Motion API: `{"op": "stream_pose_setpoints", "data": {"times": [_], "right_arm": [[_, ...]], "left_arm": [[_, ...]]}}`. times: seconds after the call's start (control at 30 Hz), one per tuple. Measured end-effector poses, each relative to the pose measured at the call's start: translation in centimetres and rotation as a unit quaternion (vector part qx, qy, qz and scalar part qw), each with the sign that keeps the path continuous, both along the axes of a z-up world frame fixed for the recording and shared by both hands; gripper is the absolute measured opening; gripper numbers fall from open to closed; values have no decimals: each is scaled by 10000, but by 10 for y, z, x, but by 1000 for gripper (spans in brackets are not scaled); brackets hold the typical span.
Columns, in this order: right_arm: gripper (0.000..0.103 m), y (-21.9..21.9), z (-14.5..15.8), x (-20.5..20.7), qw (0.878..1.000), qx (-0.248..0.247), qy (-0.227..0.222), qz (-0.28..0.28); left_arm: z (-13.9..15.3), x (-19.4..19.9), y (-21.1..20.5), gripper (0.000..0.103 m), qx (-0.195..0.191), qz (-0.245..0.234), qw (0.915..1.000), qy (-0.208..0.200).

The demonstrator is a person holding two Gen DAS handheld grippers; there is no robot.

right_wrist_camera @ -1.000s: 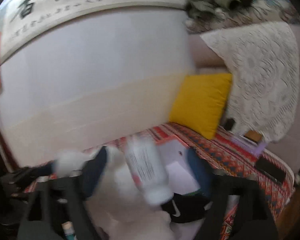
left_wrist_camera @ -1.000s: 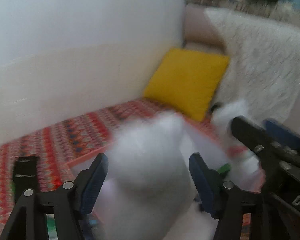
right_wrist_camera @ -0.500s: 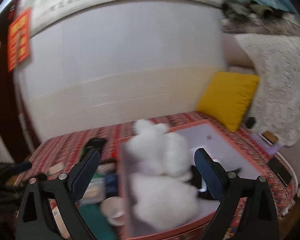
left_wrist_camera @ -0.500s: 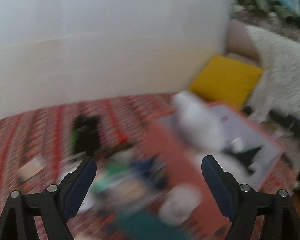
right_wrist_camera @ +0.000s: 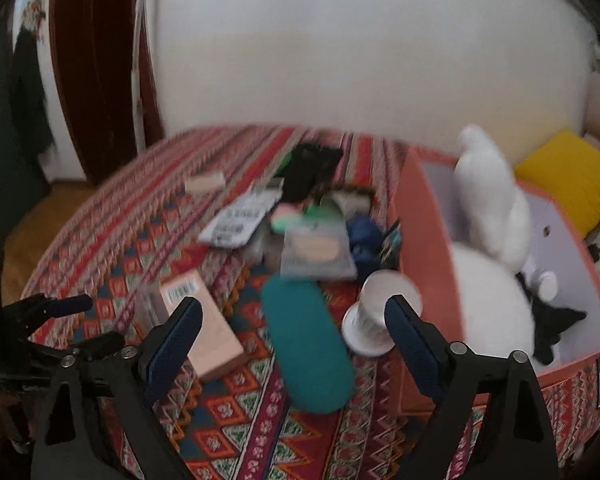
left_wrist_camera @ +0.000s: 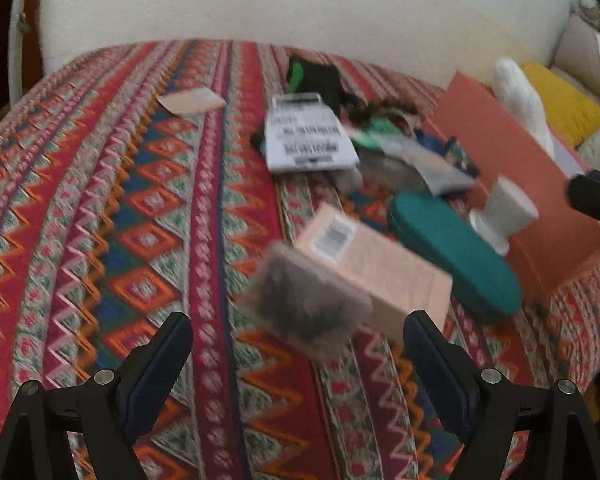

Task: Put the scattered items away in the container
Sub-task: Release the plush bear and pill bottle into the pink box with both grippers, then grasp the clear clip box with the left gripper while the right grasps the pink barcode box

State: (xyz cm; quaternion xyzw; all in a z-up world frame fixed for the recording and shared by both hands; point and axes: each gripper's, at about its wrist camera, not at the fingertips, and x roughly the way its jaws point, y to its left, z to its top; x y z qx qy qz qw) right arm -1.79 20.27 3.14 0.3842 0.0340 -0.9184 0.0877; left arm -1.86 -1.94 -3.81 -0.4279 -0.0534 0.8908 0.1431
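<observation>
Showing only rightward, plush toy [right_wrist_camera: 496,208] fills box [right_wrist_camera: 420,216].

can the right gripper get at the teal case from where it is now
Probably yes. The right gripper is open and empty, and the teal case lies flat on the patterned cloth right between its fingers, top bare. The white cup stands close beside it and might get bumped.

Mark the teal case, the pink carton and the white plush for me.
teal case [right_wrist_camera: 306,344]: right wrist view, middle of its lid.
pink carton [left_wrist_camera: 374,266]: left wrist view, middle of its top face.
white plush [right_wrist_camera: 490,200]: right wrist view, its upper body.
</observation>
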Motion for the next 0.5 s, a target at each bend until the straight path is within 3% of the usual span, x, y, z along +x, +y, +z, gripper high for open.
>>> {"op": "stream_pose_setpoints", "data": {"times": [0.17,0.3,0.43,0.5], "right_arm": [[93,-12,-22,-2,9958,-329,-485,696],[93,-35,-41,-5,9912,115,-721,1106],[93,-44,-50,-10,9873,46,-832,1352],[92,-50,-55,-14,9848,-27,-909,1480]], "left_arm": [[-17,-2,8,90,-40,-36,10000,-76],[-41,-23,12,90,-25,27,9995,-316],[-57,-38,9,89,-14,55,9995,-325],[-55,-40,9,78,-121,-87,9998,-166]]}}
